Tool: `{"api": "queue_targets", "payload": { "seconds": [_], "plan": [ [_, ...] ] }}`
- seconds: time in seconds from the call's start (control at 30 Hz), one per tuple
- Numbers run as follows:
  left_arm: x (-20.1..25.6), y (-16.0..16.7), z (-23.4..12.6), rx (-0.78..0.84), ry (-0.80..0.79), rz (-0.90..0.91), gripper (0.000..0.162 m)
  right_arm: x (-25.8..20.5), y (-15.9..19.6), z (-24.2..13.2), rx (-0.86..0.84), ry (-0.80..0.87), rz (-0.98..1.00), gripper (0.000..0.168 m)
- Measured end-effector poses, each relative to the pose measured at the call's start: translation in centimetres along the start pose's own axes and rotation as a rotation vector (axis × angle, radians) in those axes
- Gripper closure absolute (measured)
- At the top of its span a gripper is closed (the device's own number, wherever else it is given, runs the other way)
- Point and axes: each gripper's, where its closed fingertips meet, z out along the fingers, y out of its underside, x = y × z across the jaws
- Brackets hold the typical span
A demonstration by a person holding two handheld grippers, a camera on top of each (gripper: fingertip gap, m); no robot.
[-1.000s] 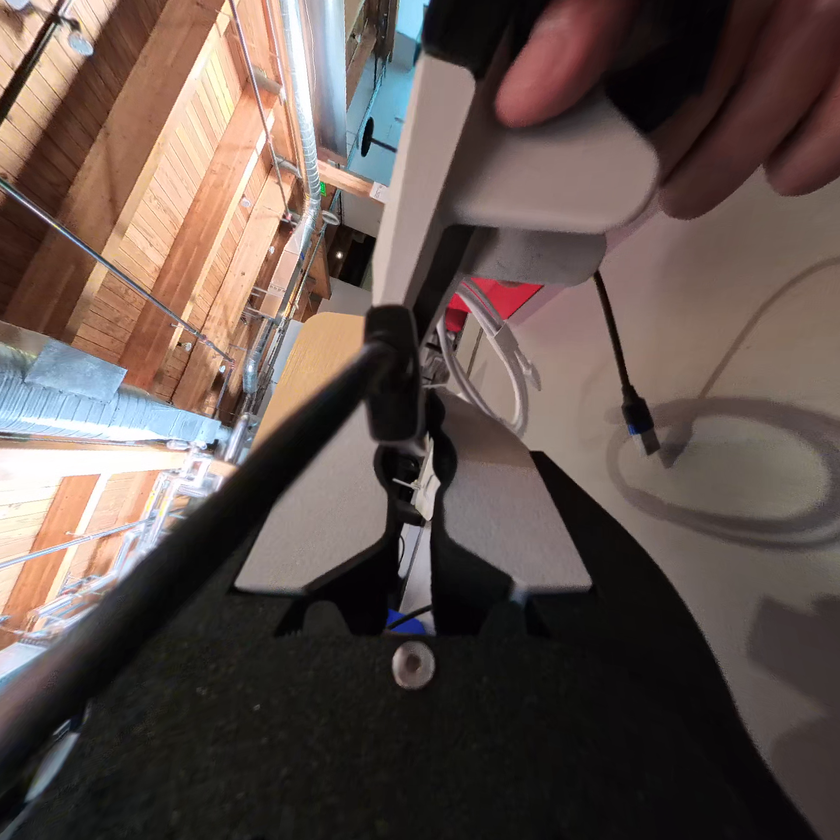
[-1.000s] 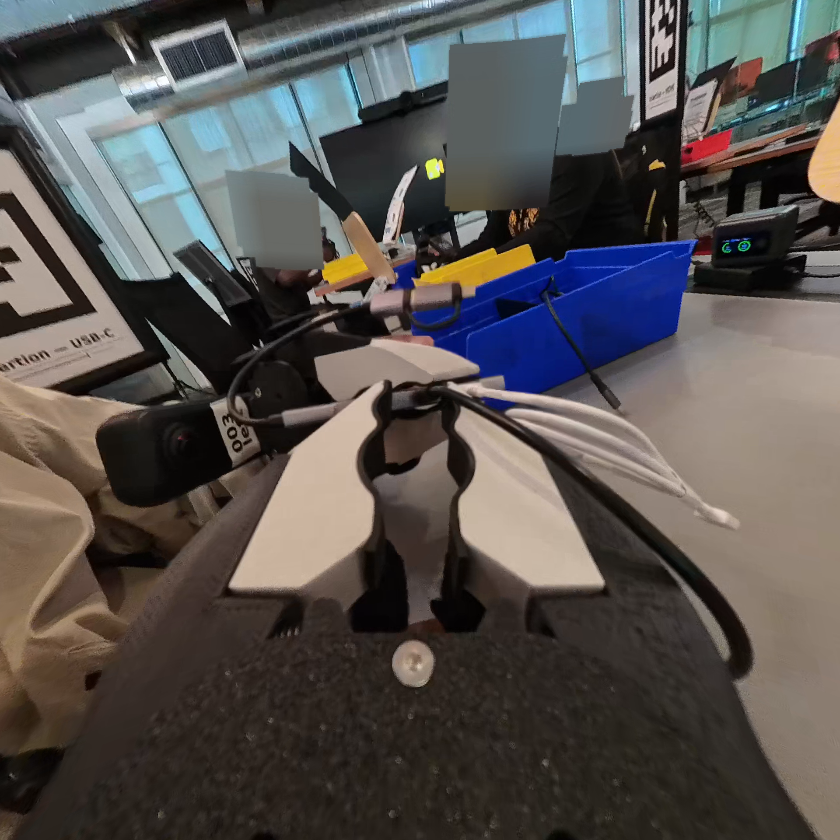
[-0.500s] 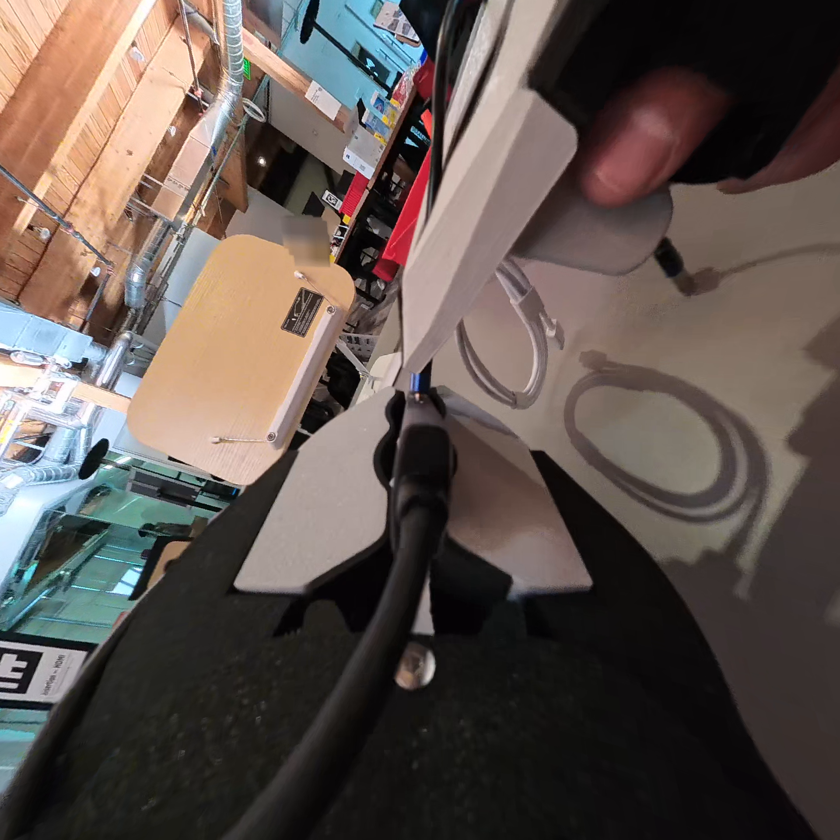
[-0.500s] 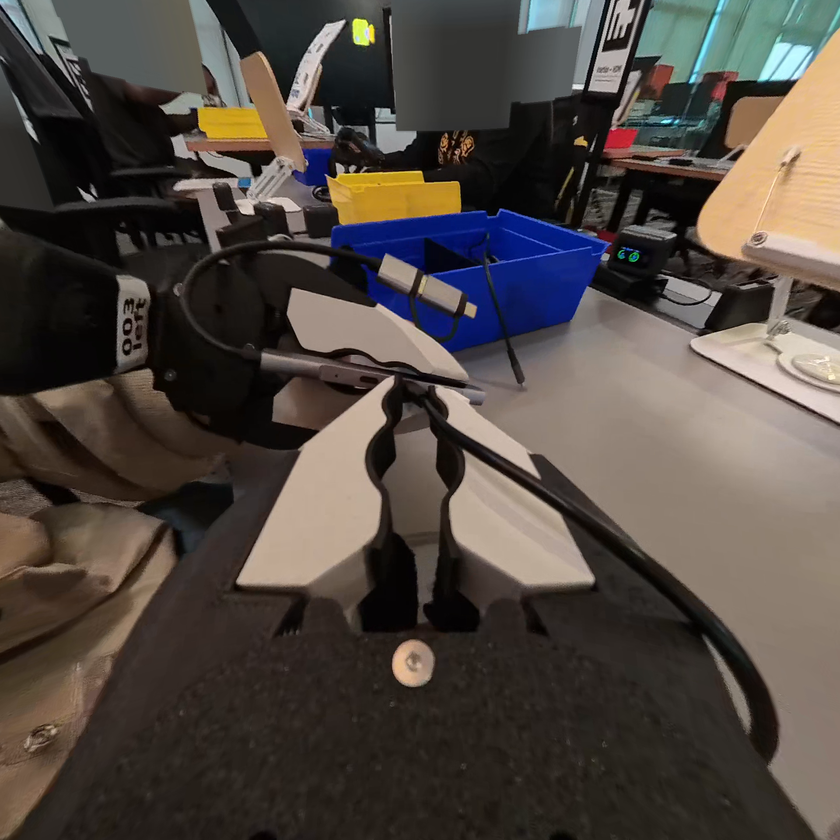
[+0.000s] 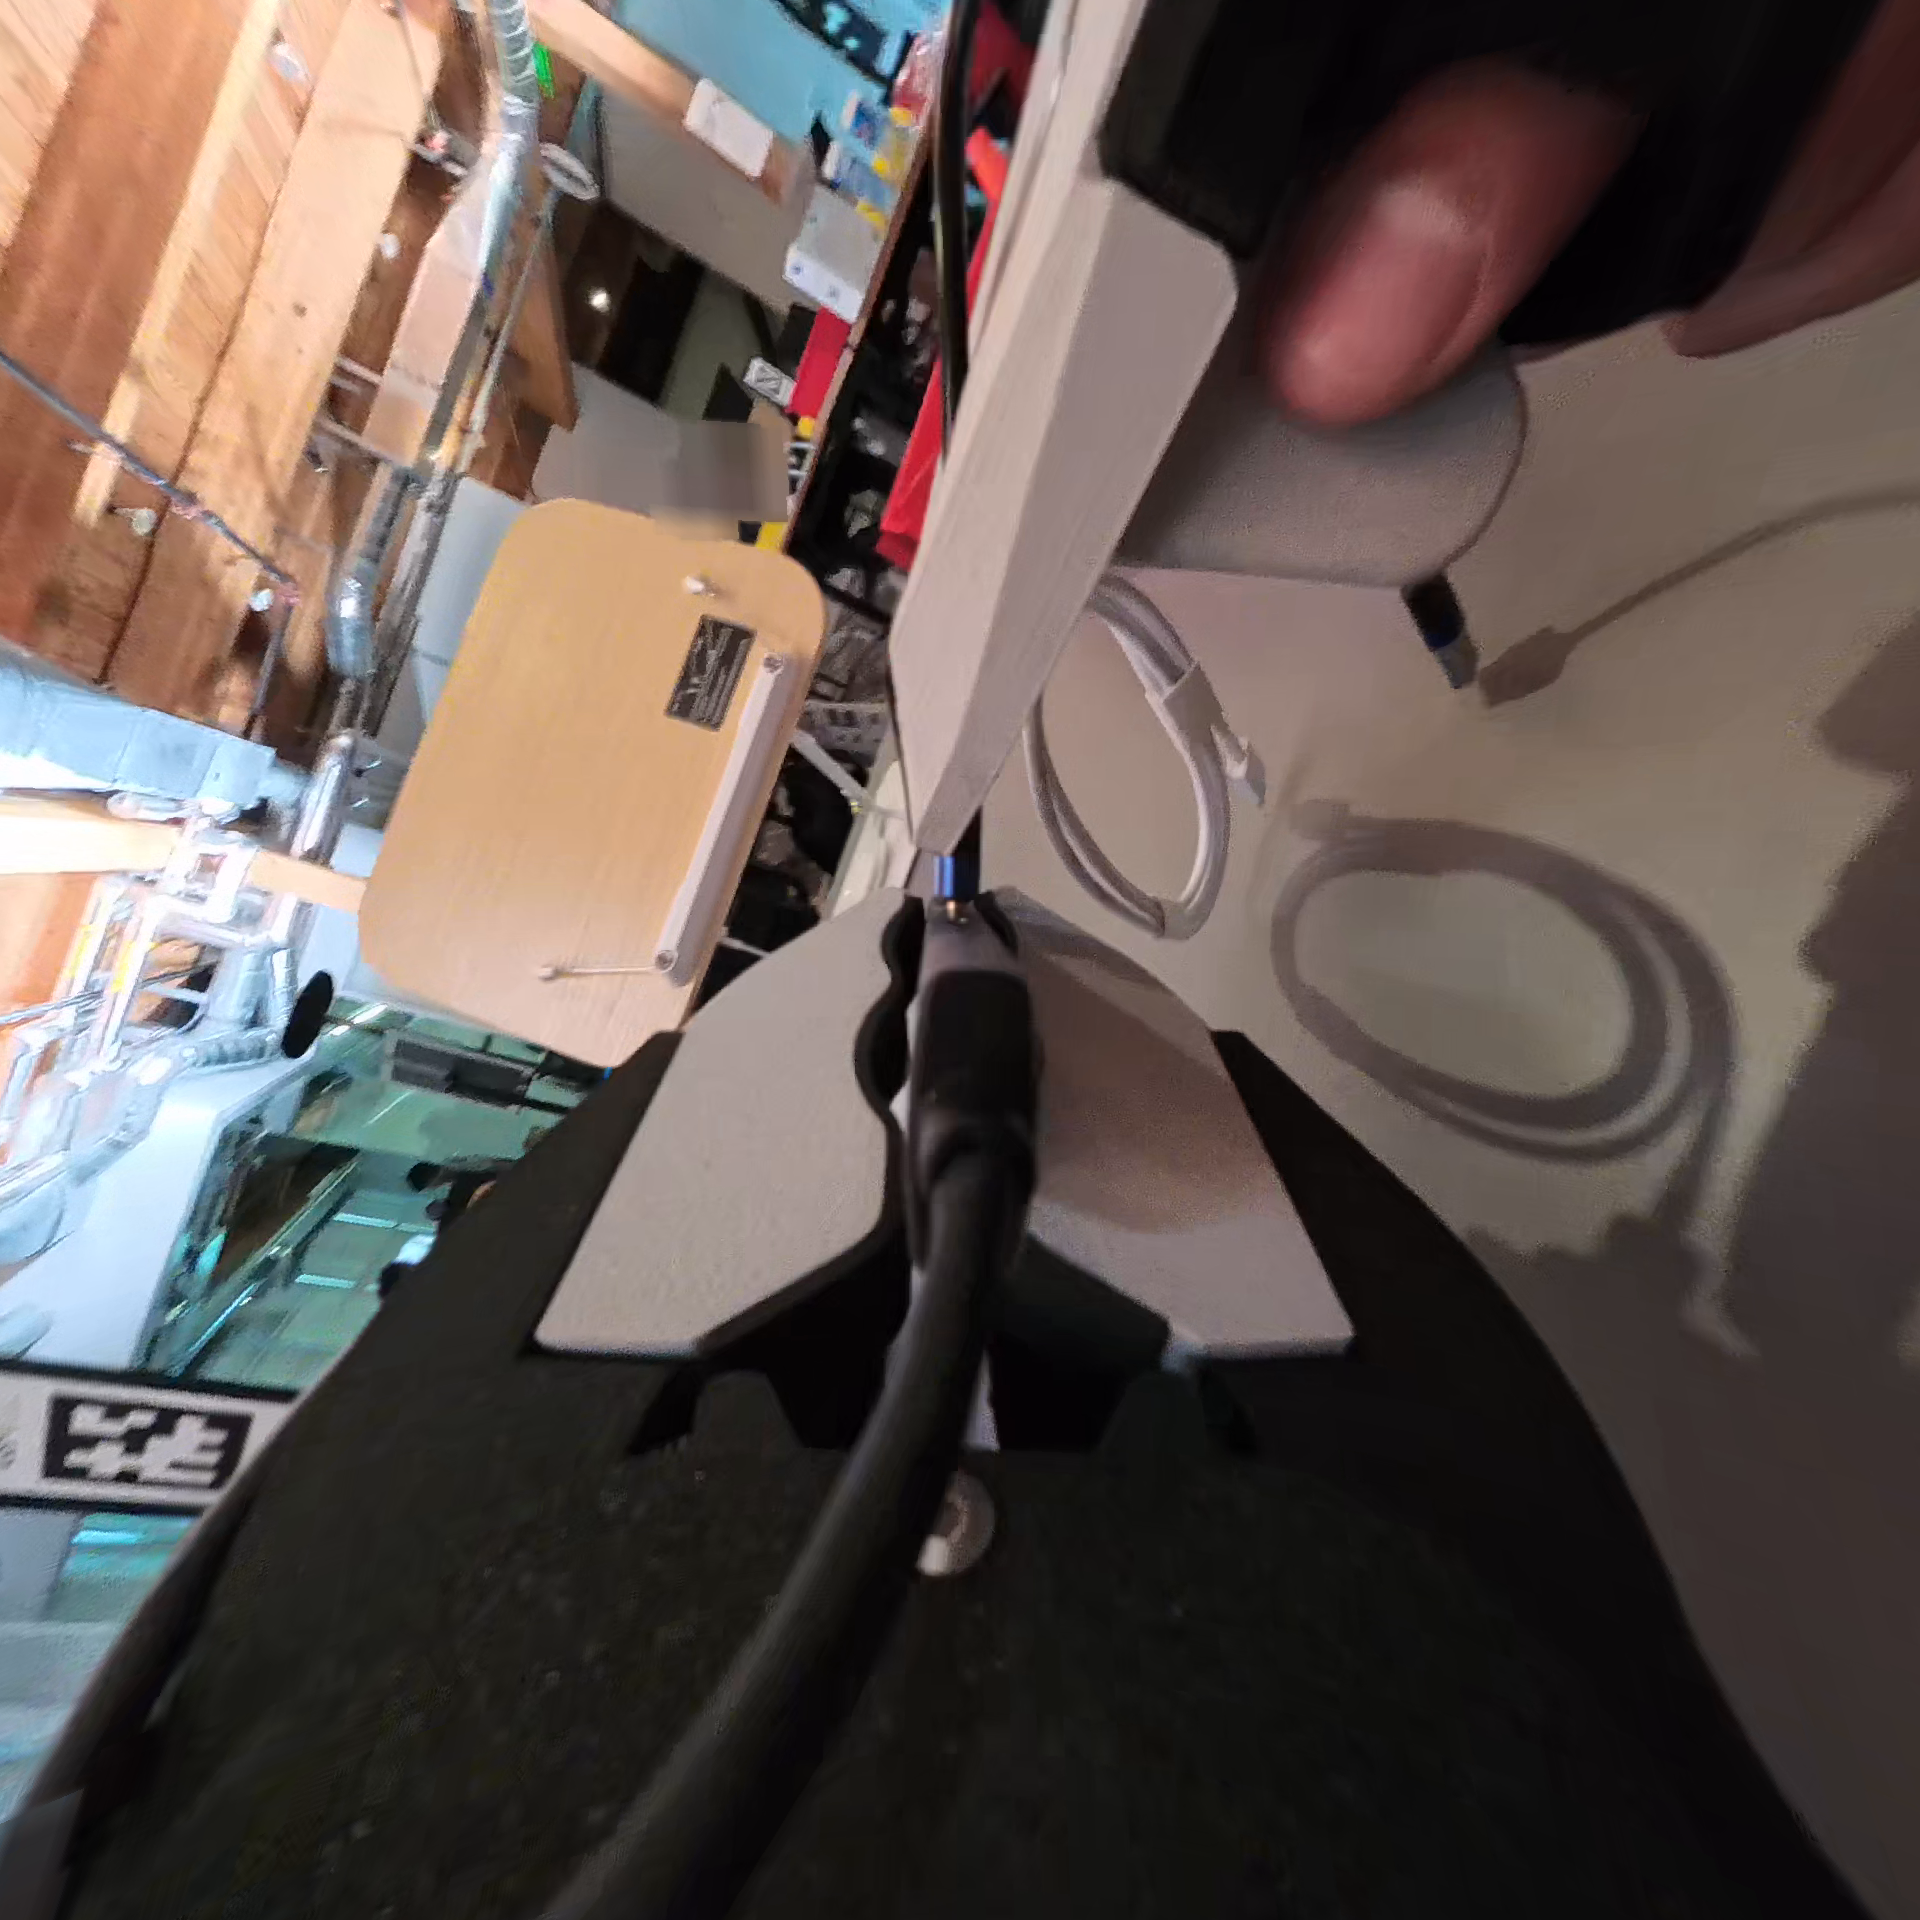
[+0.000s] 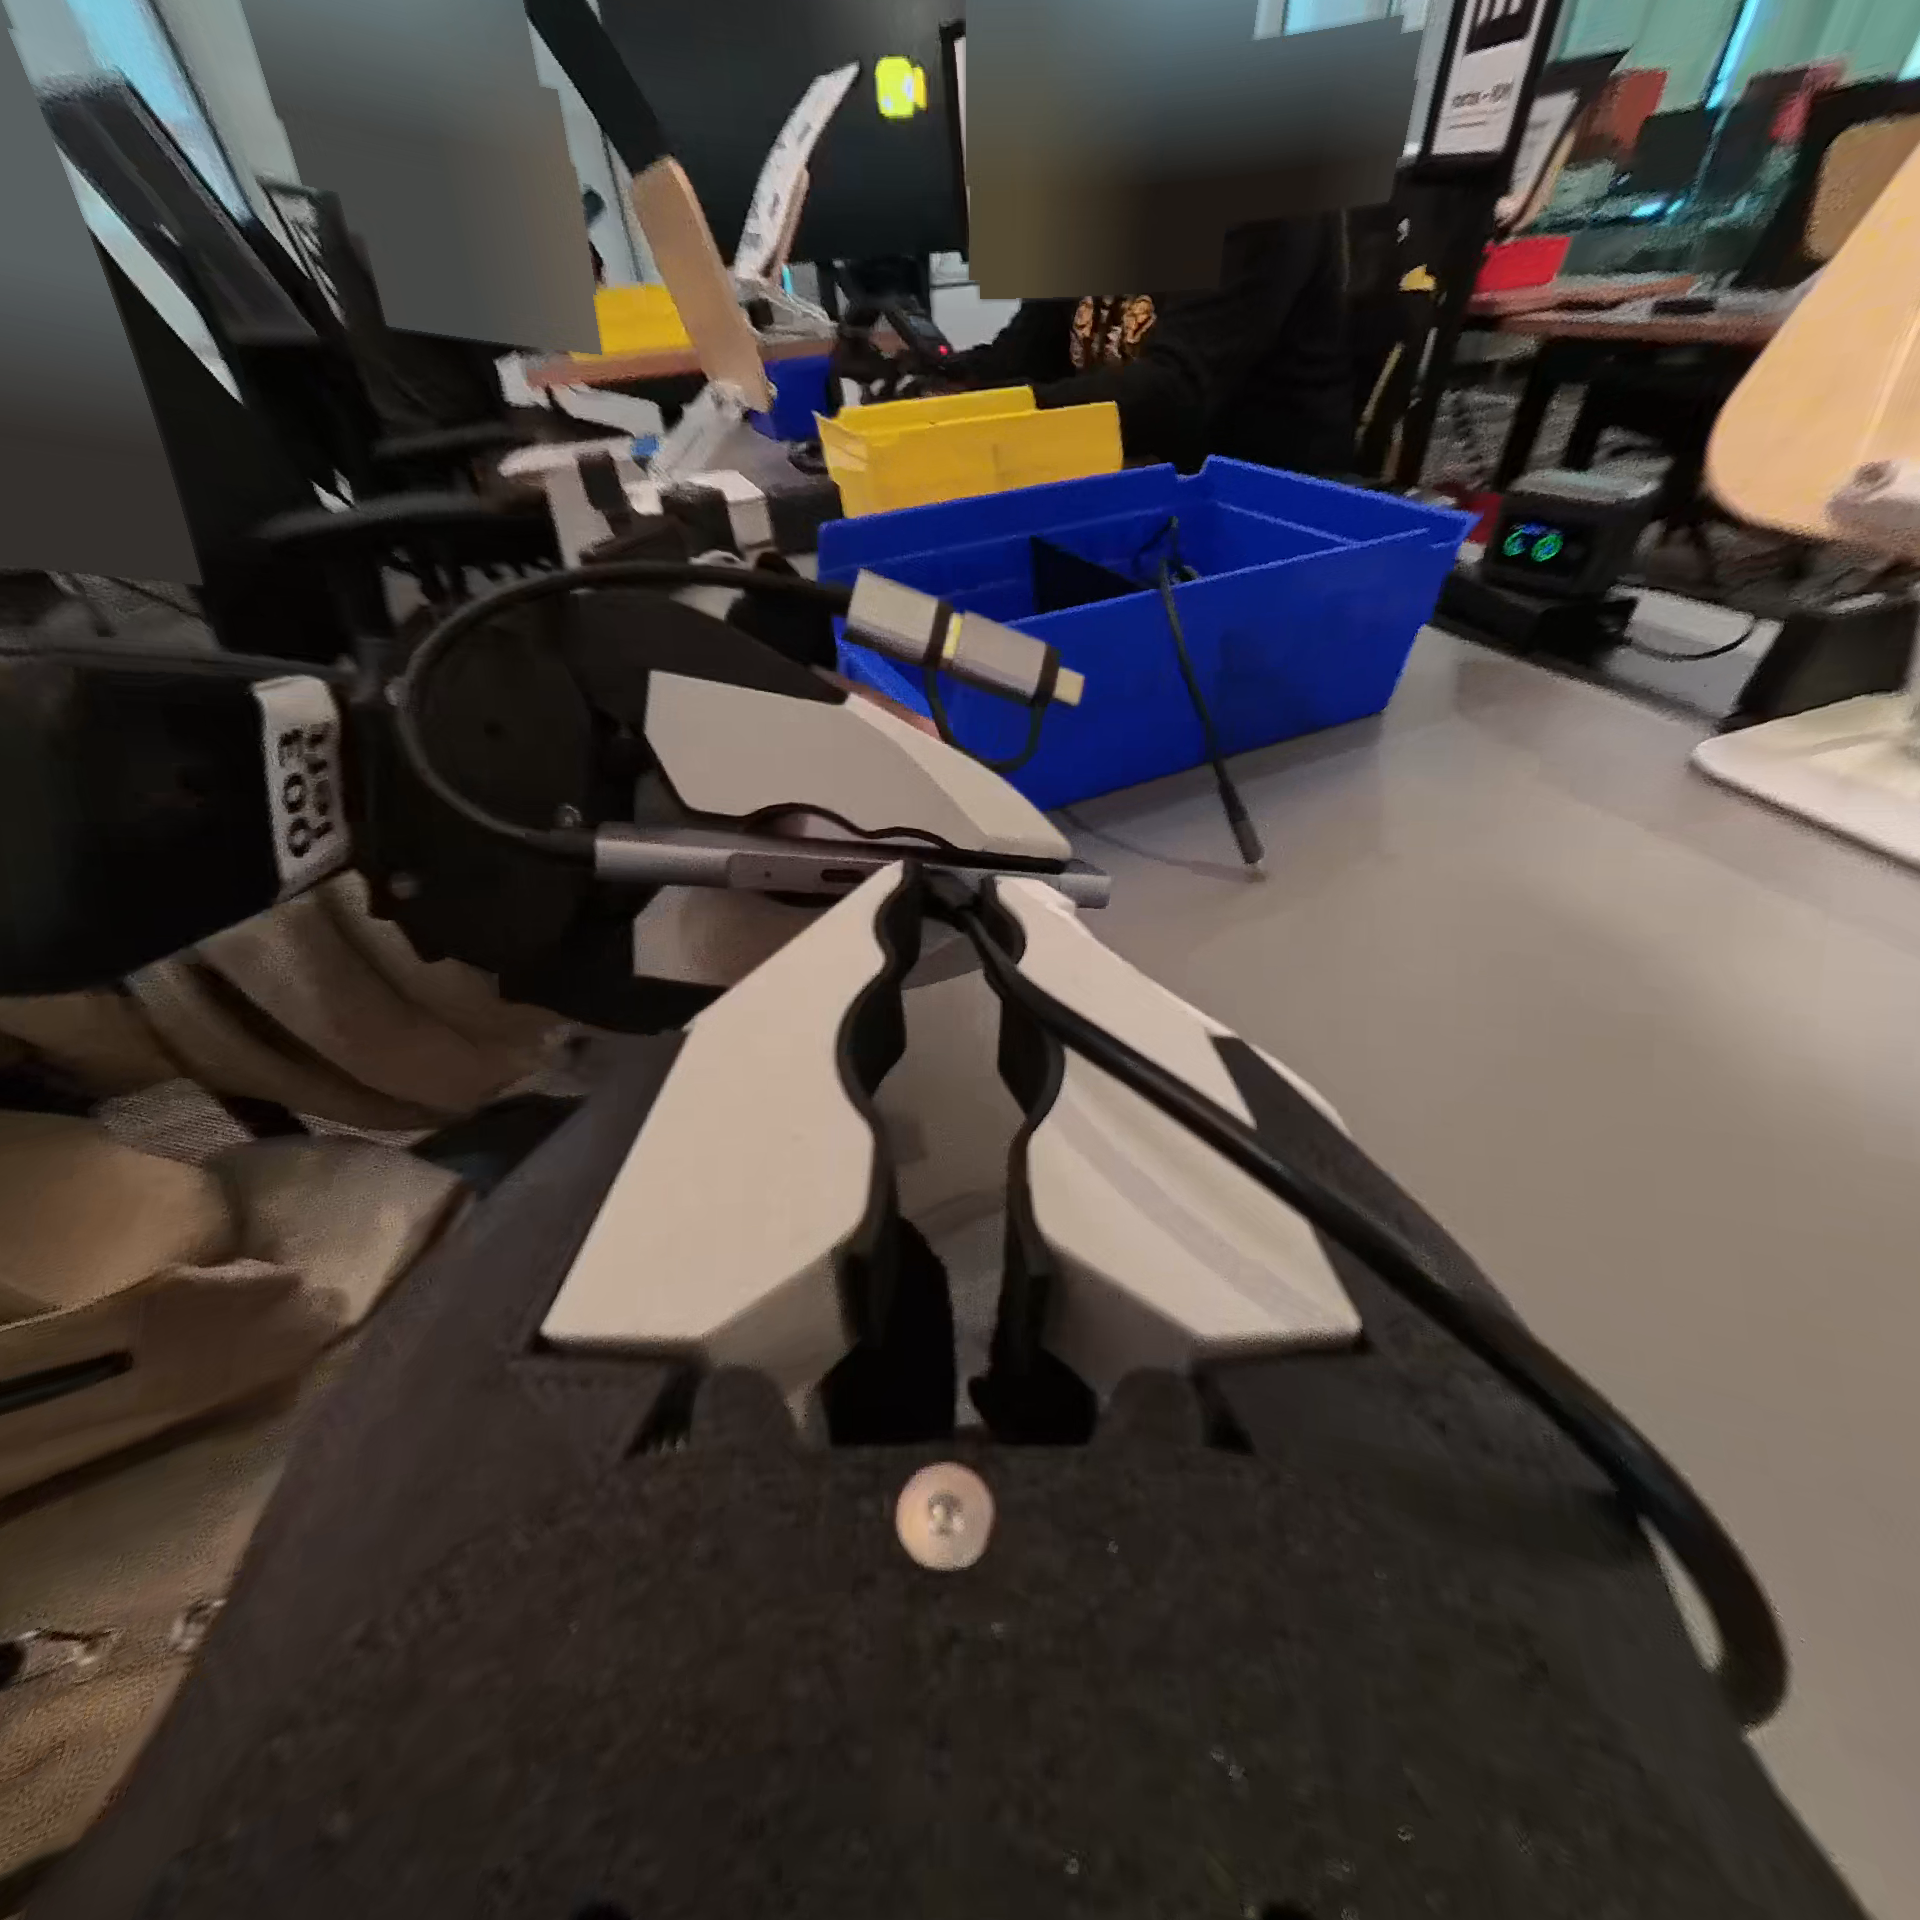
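Observation:
My left gripper [image 5: 951,914] is shut on a slim grey adapter hub [image 6: 727,862]. In the left wrist view the hub [image 5: 971,1049] looks dark and lies between the fingers. Its short black lead loops back to a grey connector [image 6: 956,644]. My right gripper [image 6: 940,883] is shut on the plug end of a black cable [image 6: 1299,1174]. It holds that plug against the hub's side, by the left gripper's tips [image 6: 1039,842]. The right gripper also shows in the left wrist view [image 5: 935,821], held by a hand [image 5: 1403,260]. The plug's metal tip [image 5: 951,873] touches the hub.
On the grey table [image 6: 1558,1039] lie a coiled white cable [image 5: 1143,779] and a coiled grey cable [image 5: 1507,987]. A loose black plug [image 5: 1439,623] hangs nearby. A blue bin [image 6: 1143,623] with a cable hanging out, a yellow bin [image 6: 966,447] and a wooden board on a stand [image 5: 582,779] are behind. My two grippers' fingertips are within a few centimetres of each other.
The two grippers have come together: the right gripper's plug now meets the hub held in the left. Both views have swung round, and the black cable has moved with the right gripper.

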Motion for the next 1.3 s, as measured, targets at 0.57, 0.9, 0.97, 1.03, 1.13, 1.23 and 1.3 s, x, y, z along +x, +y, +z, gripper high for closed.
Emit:
{"api": "queue_targets", "payload": {
  "seconds": [0.57,0.9,0.97,1.03,1.13,1.23,1.3],
  "plan": [
    [0.1,0.0,-0.2,-0.016,-0.059,0.04,0.152,0.9,1.5,0.1,-0.058,0.031,0.075,0.152],
    [0.2,-0.4,-0.4,0.02,-0.044,0.018,0.151,0.8,0.8,-0.2,-0.034,0.01,0.088,0.158],
    [0.0,-0.7,-0.5,0.043,-0.032,-0.011,0.151,0.5,0.4,-0.4,-0.015,-0.015,0.117,0.159],
    [-0.6,0.0,-0.6,-0.006,-0.066,-0.002,0.151,0.8,0.0,-0.5,0.009,-0.011,0.146,0.159],
    [-3.9,5.8,-0.8,-0.166,-0.109,-0.183,0.151,4.9,-2.9,-4.5,0.17,0.104,0.221,0.159],
    [-4.8,3.0,-1.1,-0.086,-0.134,-0.125,0.152,4.8,-3.2,-5.0,0.154,0.022,0.253,0.159],
    [-3.7,2.3,-0.7,-0.07,-0.094,-0.152,0.152,3.4,-4.5,-5.1,0.266,-0.116,0.301,0.159]
  ]
}}
